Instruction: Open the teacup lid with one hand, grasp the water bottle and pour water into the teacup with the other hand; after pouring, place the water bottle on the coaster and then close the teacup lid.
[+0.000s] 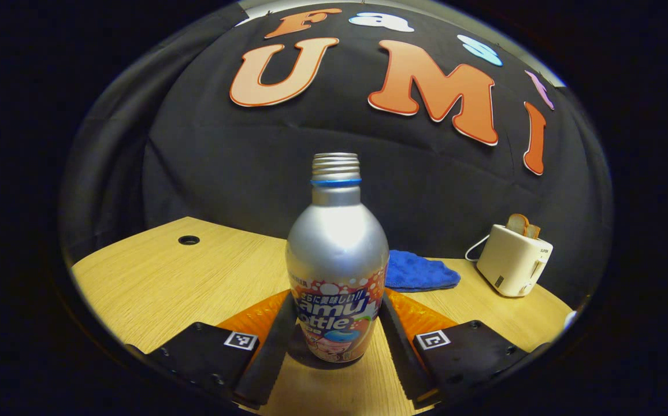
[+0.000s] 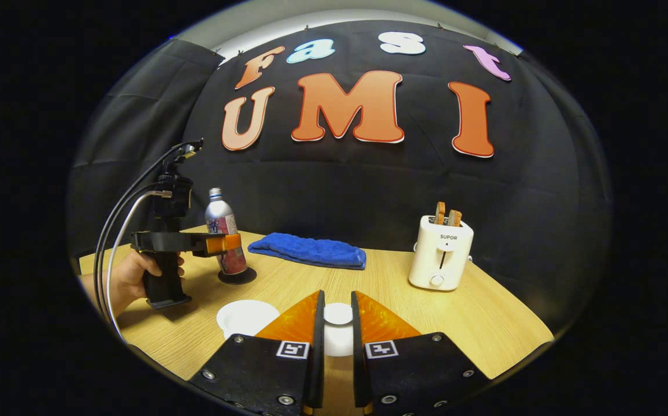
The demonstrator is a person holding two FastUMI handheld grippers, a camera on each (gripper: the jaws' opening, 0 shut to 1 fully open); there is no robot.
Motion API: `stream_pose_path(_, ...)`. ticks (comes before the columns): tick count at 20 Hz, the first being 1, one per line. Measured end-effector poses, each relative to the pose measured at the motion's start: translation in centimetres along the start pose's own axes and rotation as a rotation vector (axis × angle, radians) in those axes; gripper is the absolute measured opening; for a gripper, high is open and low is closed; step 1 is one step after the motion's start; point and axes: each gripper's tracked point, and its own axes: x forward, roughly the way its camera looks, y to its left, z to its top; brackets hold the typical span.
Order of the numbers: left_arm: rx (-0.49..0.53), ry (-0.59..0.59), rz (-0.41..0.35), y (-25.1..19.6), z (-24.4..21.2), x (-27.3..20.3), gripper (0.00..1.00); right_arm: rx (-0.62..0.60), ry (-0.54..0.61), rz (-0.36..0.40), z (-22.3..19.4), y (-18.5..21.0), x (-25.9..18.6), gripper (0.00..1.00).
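A silver water bottle (image 1: 337,248) with no cap stands upright on a dark round coaster (image 2: 247,277) at the table's left. My left gripper (image 1: 337,300) is shut on the bottle's label, one finger pressed on each side; the right gripper view has that gripper (image 2: 221,244) farther off with a hand on its handle. My right gripper (image 2: 337,294) is shut on the knob of the white teacup lid (image 2: 338,315), over the near middle of the table. The white teacup (image 2: 246,316) sits uncovered just left of it.
A blue cloth (image 2: 310,251) lies folded toward the back of the wooden table (image 2: 484,323). A white toaster (image 2: 440,260) with two slices in it stands at the right. The table has a cable hole (image 1: 188,240) at its far left.
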Motion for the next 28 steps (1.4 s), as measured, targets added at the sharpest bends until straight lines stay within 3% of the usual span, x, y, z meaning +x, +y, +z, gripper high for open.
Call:
stream_pose_path(11,0.051,0.083,-0.016,-0.4,-2.5,1.1,0.84,-0.002,-0.010,0.076,0.9,3.6,0.9,0.21)
stream_pose_path(13,0.051,0.112,-0.012,-0.2,-3.3,0.9,0.89,0.004,-0.008,0.092,1.0,4.3,1.0,0.21)
stream_pose_path(14,0.041,0.115,-0.015,-0.2,-3.4,0.8,0.98,0.010,-0.006,0.100,0.9,4.7,1.2,0.21)
stream_pose_path(20,0.077,0.154,-0.020,-0.2,-4.4,-1.7,0.98,0.034,-0.001,0.142,0.9,7.0,1.7,0.21)
stream_pose_path(28,0.127,0.094,-0.031,-0.1,-3.0,-6.1,0.95,0.007,0.033,0.175,-0.6,10.0,2.8,0.21)
